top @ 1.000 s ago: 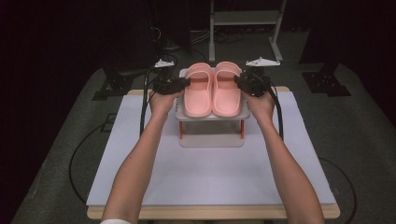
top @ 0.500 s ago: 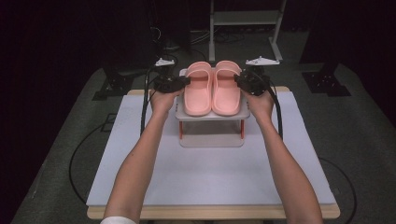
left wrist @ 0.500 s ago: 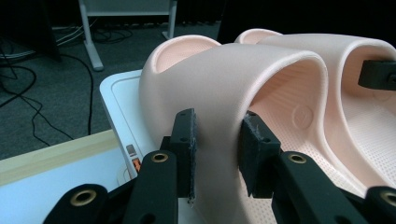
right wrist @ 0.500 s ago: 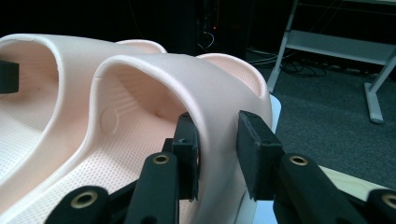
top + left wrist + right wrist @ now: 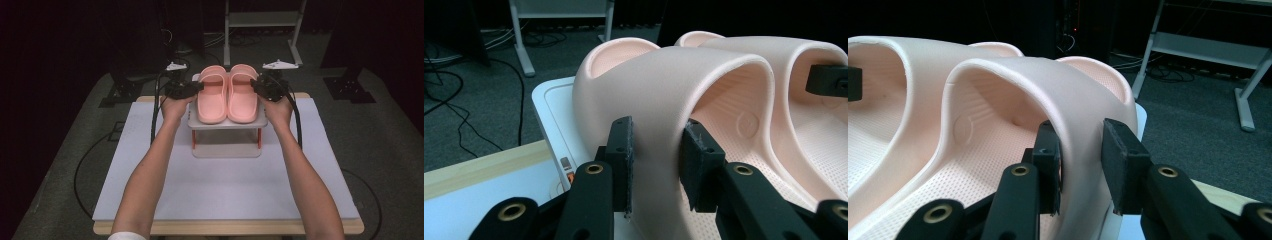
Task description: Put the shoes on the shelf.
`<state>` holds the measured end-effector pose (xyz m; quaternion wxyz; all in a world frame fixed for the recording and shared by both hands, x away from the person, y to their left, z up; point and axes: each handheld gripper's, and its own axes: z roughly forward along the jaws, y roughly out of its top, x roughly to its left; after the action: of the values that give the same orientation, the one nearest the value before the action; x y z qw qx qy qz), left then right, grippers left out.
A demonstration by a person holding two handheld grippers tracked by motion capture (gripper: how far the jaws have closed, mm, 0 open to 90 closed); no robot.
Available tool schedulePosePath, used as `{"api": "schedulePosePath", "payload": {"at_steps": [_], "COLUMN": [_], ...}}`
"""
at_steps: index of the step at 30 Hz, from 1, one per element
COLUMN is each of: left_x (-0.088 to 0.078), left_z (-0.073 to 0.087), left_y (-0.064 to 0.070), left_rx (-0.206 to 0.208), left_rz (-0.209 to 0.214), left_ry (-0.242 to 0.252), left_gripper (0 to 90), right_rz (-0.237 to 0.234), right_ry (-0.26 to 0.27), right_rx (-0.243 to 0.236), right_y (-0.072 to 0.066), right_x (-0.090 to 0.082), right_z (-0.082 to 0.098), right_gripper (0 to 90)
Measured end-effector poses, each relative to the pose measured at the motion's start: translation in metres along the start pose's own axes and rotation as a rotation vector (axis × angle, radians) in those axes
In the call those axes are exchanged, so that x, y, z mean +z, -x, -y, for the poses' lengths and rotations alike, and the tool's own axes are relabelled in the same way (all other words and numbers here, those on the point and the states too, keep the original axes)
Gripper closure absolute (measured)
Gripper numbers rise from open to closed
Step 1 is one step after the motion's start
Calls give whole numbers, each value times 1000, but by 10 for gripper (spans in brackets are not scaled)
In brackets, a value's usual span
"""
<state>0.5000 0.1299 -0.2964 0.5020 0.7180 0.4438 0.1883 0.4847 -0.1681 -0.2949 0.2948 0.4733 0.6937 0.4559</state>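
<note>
Your left gripper (image 5: 196, 88) and right gripper (image 5: 256, 85) are black — brass-ringed holes, grey three-cornered top plates, black cables trailing — your forearms bare.

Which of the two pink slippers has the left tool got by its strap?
The left slipper, on the high view's left side of the white stand; the left tool clamps its strap's outer side.
</note>
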Motion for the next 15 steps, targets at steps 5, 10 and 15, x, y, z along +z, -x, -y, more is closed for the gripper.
{"api": "schedulePosePath", "payload": {"at_steps": [5, 10, 15], "left_x": [-2, -6, -10], "left_z": [-1, -2, -3], "left_y": [2, 5, 6], "left_rx": [5, 12, 20], "left_rz": [0, 11, 8], "left_ry": [13, 20, 15], "left_gripper": [662, 629, 595], "right_rz": [1, -14, -22], "right_ry": [-2, 6, 22], "right_rx": [-2, 11, 18], "right_y": [0, 1, 1], "right_x": [0, -3, -9], "right_z": [0, 2, 2], "right_gripper": [667, 644, 604]}}
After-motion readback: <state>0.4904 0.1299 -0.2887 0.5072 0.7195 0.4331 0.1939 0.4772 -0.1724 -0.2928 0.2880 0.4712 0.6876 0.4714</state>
